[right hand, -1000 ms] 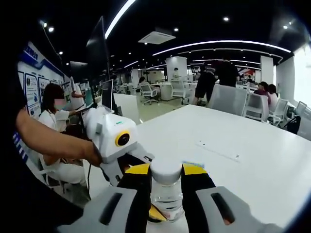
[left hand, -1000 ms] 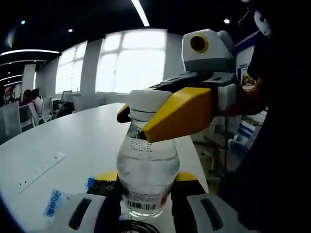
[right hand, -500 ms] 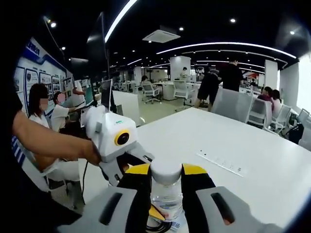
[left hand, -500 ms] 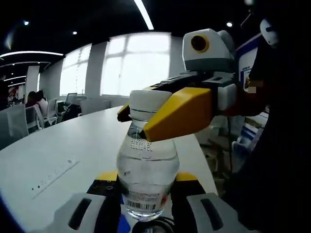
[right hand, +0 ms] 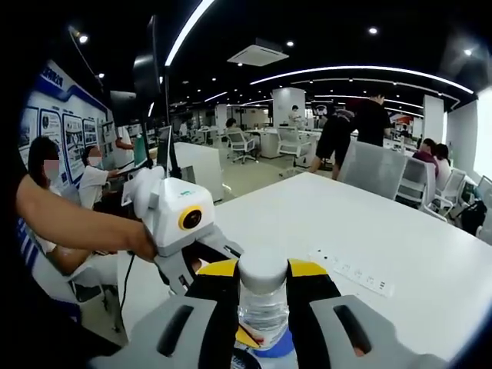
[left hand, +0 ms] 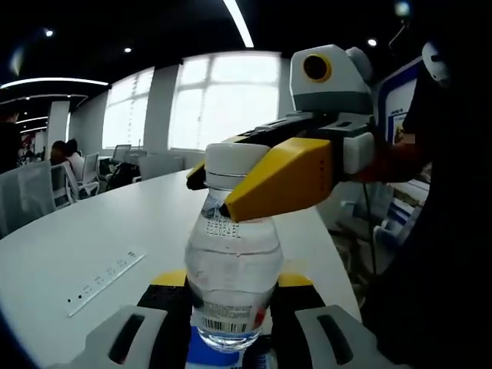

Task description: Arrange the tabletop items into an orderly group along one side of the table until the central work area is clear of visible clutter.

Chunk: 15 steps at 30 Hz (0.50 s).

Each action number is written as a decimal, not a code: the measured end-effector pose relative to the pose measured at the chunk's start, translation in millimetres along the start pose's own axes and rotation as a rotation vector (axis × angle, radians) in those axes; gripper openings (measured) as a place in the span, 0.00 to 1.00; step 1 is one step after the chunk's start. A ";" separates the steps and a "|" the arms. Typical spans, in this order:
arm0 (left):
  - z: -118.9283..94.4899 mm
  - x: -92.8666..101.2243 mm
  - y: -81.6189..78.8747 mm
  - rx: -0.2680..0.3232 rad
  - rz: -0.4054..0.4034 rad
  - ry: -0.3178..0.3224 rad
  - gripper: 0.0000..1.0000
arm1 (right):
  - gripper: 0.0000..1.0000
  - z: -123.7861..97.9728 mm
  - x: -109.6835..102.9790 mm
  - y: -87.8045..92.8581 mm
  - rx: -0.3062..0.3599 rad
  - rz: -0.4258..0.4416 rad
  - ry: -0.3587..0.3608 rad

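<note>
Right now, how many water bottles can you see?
1. The water bottle is held by both tongs: the left tongs squeeze its body, the right tongs pinch its neck under the white cap. Others may be hidden.

The power strip (left hand: 105, 272) now lies closer to the held water bottle (left hand: 231, 265), with a blue label beneath it.

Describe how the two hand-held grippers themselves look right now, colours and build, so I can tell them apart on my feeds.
They look alike. The left hand-held gripper has pale grey jaw bodies with dark slots, yellow tips and black inner pads. The right hand-held gripper has the same build. Seen from across, each carries a whitish-grey box with a yellow-ringed lens. A dark sleeve shows behind the right one.
</note>
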<state>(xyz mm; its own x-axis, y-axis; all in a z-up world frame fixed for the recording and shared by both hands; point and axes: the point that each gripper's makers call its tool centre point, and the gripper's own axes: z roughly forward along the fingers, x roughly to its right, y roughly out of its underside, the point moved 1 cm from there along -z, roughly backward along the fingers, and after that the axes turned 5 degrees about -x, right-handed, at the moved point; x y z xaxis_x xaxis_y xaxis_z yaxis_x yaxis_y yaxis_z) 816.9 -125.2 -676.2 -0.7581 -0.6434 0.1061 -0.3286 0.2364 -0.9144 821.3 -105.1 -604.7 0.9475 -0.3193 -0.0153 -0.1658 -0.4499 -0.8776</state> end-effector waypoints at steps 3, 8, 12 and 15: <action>-2.5 -11.7 -0.8 0.001 -0.008 -0.013 0.37 | 0.18 12.9 5.1 -6.3 -0.005 -0.011 -0.003; -4.7 -32.7 1.5 -0.004 -0.001 -0.026 0.36 | 0.18 29.9 13.3 -11.4 -0.009 -0.015 0.004; -4.0 -44.1 6.8 -0.030 0.013 -0.024 0.36 | 0.18 42.9 18.1 -9.3 -0.018 -0.006 0.017; -4.9 -51.4 10.0 -0.035 0.009 -0.013 0.36 | 0.18 50.5 20.3 -10.2 -0.020 0.000 0.024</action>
<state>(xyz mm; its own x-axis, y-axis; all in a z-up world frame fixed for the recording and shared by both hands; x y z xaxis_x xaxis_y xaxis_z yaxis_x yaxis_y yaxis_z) 849.8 -86.2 -688.8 -0.7539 -0.6503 0.0930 -0.3414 0.2669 -0.9012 856.0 -64.8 -620.3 0.9408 -0.3389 -0.0034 -0.1712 -0.4664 -0.8678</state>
